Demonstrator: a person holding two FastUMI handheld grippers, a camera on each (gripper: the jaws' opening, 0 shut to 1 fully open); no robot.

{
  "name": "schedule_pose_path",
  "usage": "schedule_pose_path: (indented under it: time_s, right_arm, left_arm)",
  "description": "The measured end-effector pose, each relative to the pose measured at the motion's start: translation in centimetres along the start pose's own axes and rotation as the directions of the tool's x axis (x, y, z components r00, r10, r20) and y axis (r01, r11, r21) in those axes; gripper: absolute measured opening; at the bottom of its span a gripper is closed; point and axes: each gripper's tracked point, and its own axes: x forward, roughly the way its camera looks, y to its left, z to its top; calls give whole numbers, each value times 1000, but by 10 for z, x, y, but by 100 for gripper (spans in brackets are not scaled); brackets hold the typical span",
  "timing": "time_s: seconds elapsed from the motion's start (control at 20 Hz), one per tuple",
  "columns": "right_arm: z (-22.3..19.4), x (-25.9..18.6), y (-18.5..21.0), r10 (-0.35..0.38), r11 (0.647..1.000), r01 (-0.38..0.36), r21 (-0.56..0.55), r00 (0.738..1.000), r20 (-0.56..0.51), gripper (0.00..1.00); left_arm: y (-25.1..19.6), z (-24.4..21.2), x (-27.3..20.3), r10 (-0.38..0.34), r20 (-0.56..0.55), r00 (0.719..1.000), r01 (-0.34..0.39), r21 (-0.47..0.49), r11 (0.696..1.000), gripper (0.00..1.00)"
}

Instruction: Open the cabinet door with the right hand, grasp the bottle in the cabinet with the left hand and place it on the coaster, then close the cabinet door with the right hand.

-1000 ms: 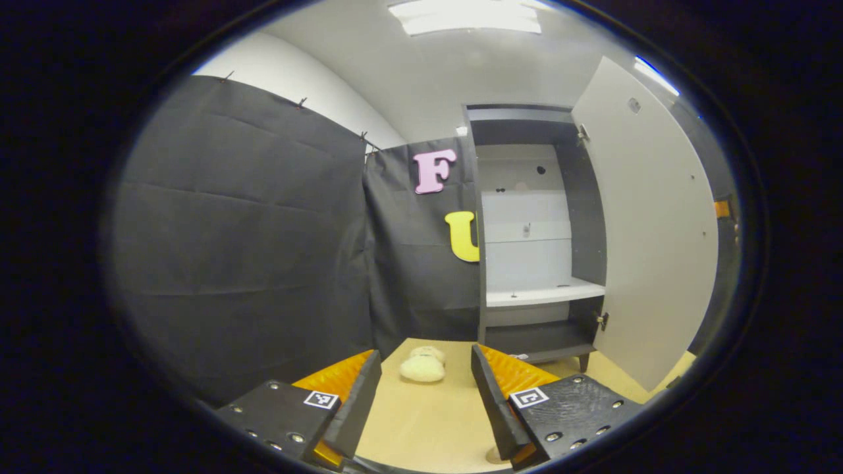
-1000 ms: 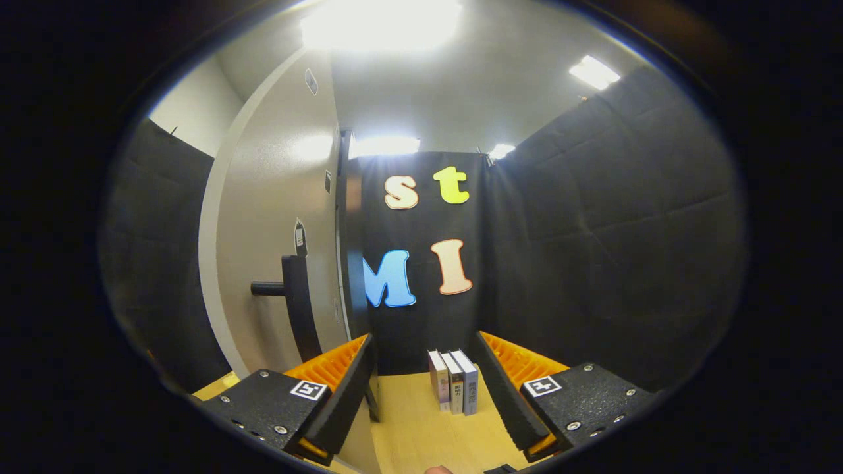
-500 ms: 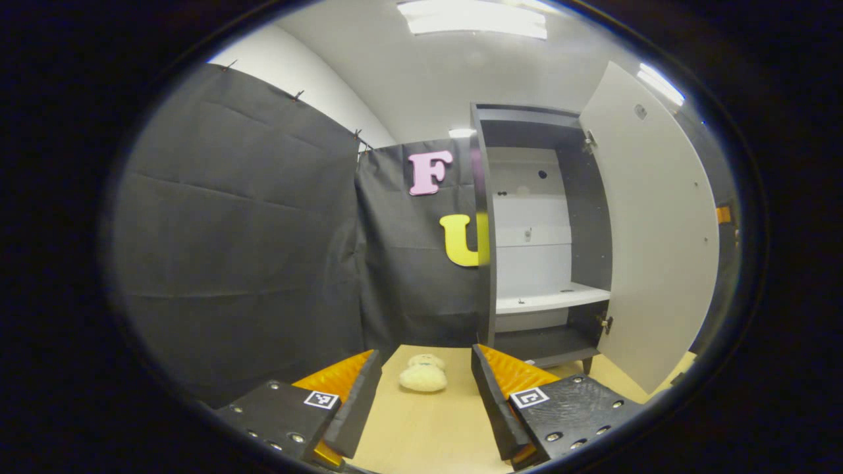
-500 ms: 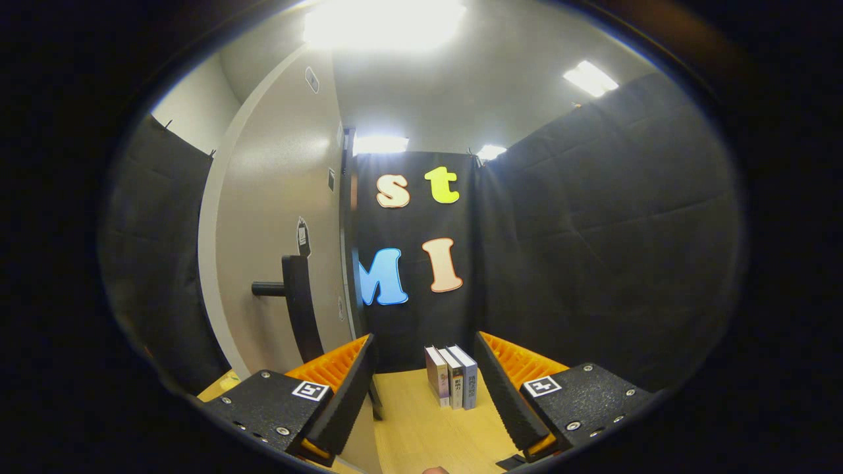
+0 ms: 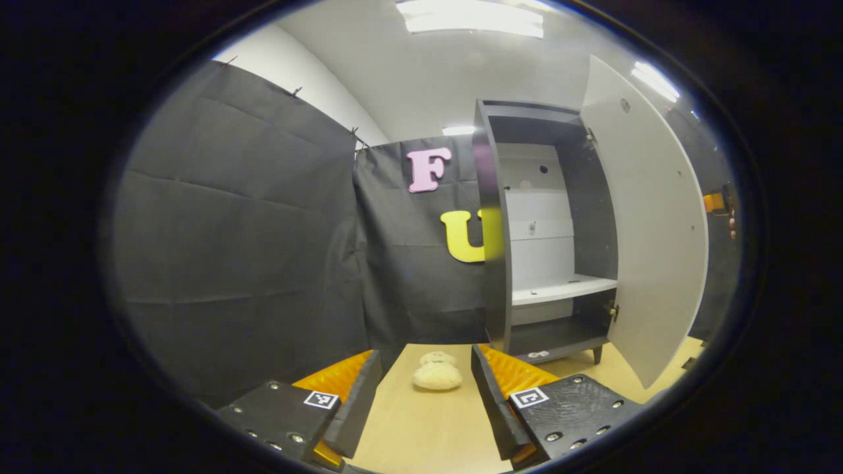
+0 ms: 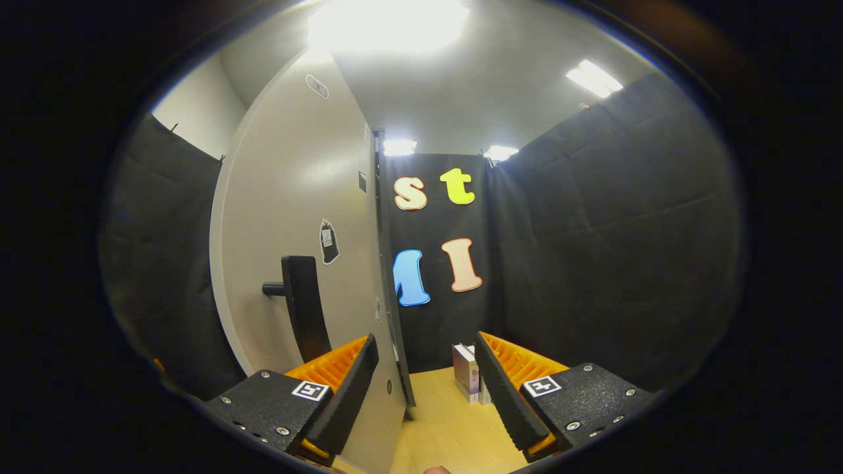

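Swinging further toward shut, the cabinet door (image 6: 296,197) nears the cabinet (image 5: 553,224); both hand-held grippers, left (image 5: 421,401) and right (image 6: 425,395), stay open and empty.

Left gripper (image 5: 421,408): two wedge-shaped fingers are carried on textured black blocks, each fastened with silver screws and marked on top with a small square black-and-white tag; ribbed inner faces are noted. Right gripper (image 6: 425,405): the same construction is observed, with black screwed blocks, one square tag per block, and ribbed finger faces.
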Motion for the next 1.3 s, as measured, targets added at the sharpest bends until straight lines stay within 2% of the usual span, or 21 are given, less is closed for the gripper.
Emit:
schedule_pose_path:
  time_s: [0.05,0.1,0.8,0.95,1.0,1.05,1.3]
  right_arm:
    - [0,-1,8,8,1000,-8,2,1000,-1,87]
    - [-2,0,16,15,1000,-15,4,1000,-1,92]
    - [-12,16,105,101,995,-101,6,995,-20,92]
    - [-21,25,125,128,992,-128,7,991,-38,92]
    - [-24,27,132,140,990,-140,12,989,-47,88]
    - [-28,29,139,155,988,-154,19,986,-56,93]
    - [-48,34,165,211,977,-209,30,972,-98,94]
  left_arm:
    - [9,-2,0,1,-2,1000,-1,-5,1000,75]
    - [16,-4,0,6,-5,1000,-6,-8,1000,78]
    - [100,-27,-7,89,-29,996,-90,-16,996,78]
    - [115,-29,-12,113,-32,993,-113,-8,994,78]
    - [119,-30,-14,119,-34,992,-119,-8,993,78]
    - [123,-31,-17,123,-35,992,-123,-10,992,78]
    - [134,-35,-25,137,-42,990,-138,-8,990,78]
